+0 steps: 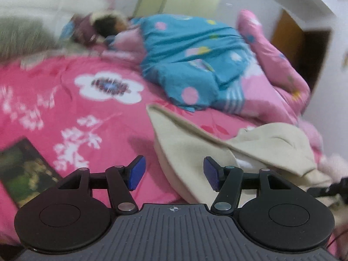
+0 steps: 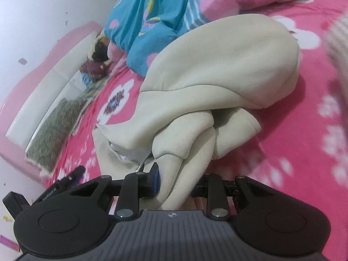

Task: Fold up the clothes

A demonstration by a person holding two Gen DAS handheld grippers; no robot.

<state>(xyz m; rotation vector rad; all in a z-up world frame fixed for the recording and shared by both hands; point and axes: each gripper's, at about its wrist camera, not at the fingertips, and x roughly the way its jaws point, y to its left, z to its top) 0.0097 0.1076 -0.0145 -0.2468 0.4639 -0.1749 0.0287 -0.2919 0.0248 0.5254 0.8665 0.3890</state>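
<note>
Garment: cream fleece hooded sweatshirt [image 2: 217, 69], bunched in a heap on the bed, part of it lifted off the sheet toward the right gripper; a metal zipper [image 2: 144, 162] shows at its near edge.
Right gripper [image 2: 182, 180]: jaws closed on a thick fold of the sweatshirt, 1 blue pad [image 2: 157, 180] pressed against the cloth, the other pad hidden behind it.
Left gripper [image 1: 173, 175]: 2 blue pads spread apart, nothing between them, poised above the sweatshirt's left edge; contact cannot be told.
Surface: hot pink bedsheet with white flower print [image 1: 65, 100].
Background: blue quilt with pink dots [image 1: 184, 50] rumpled further up the bed, pink pillow [image 1: 271, 65] beside it.
Left side: dark rectangular picture book [image 1: 24, 174] flat on the sheet, blurred.
</note>
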